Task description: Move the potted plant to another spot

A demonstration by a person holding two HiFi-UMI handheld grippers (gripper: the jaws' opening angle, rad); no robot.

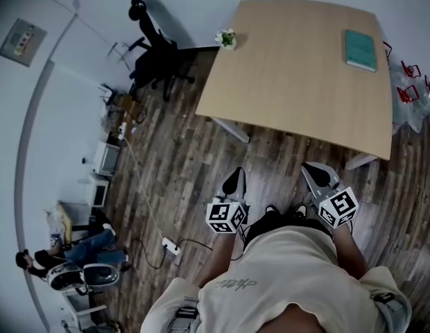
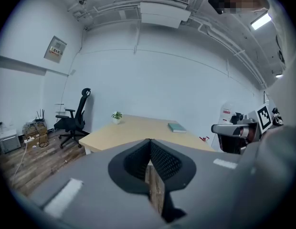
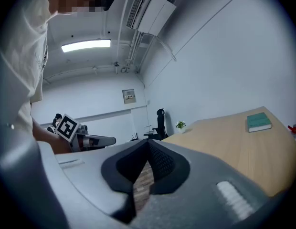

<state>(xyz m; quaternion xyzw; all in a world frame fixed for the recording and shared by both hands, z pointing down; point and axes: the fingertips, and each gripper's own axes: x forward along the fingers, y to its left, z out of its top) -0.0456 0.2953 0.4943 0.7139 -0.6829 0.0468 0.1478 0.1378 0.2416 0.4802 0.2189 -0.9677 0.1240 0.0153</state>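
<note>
L gripper (image 1: 235, 177) jaws pressed together, empty; R gripper (image 1: 314, 170) same. Both well short of table (image 1: 298, 96). Potted plant (image 1: 227, 39) on far-left corner, right by edge. Risk: reaching w/ jaws unopened could nudge pot off edge; small pot prob. tips easily.

The tabletop (image 1: 298, 96) is light wood and stands on a dark plank floor (image 1: 180, 158). Its near edge lies ahead of both pairs of fingers, well apart from them. The potted plant (image 1: 227, 39) stands on the far corner, ahead of the left fingers (image 1: 234, 182). A teal book (image 1: 360, 50) lies flat near the far edge, ahead and right of the right fingers (image 1: 317, 175). A white power strip (image 1: 170, 245) lies on the floor, left of and behind the left fingers.
</note>
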